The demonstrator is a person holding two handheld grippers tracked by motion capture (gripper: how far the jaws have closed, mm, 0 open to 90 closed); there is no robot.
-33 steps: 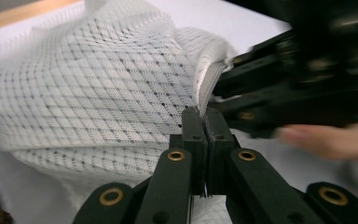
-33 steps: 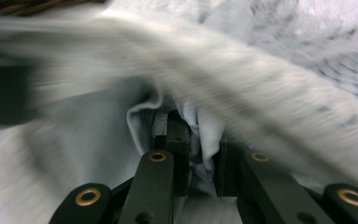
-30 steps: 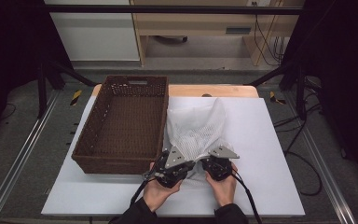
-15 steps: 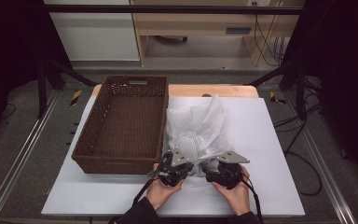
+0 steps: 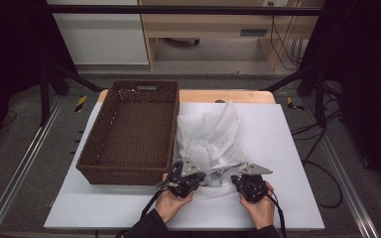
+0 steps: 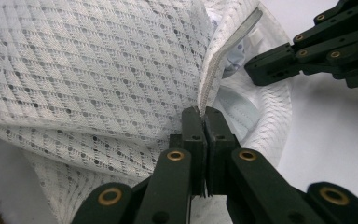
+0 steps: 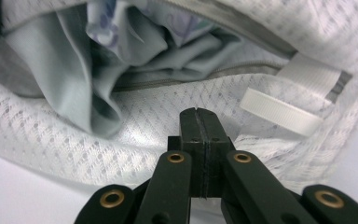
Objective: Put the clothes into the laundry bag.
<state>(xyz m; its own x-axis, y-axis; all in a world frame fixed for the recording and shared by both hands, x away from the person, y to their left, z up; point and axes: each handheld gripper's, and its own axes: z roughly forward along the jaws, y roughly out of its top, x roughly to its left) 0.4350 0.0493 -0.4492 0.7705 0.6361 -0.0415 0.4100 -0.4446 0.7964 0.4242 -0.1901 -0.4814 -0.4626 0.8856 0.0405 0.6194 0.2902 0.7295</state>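
While left gripper (image 6: pixel 204 114) pinches mesh bag (image 5: pixel 211 139) rim, right gripper (image 7: pixel 199 116) closed empty; bag mouth faces person.

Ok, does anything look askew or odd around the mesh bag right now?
Slightly: the white mesh laundry bag lies crumpled with its zipped mouth gaping, pale grey-green cloth bulging out. The left gripper pinches the mouth's edge. Nothing spilled or torn.

The mesh bag (image 6: pixel 98 70) ahead of the left gripper (image 6: pixel 204 114) is white open-weave cloth with a smooth ribbed tape edge. Soft matt pale-blue fabric (image 7: pixel 135 51) lies beyond the right gripper (image 7: pixel 199 114). The basket (image 5: pixel 129 134) is rough brown wicker; the worktop (image 5: pixel 287 148) is smooth matt white.
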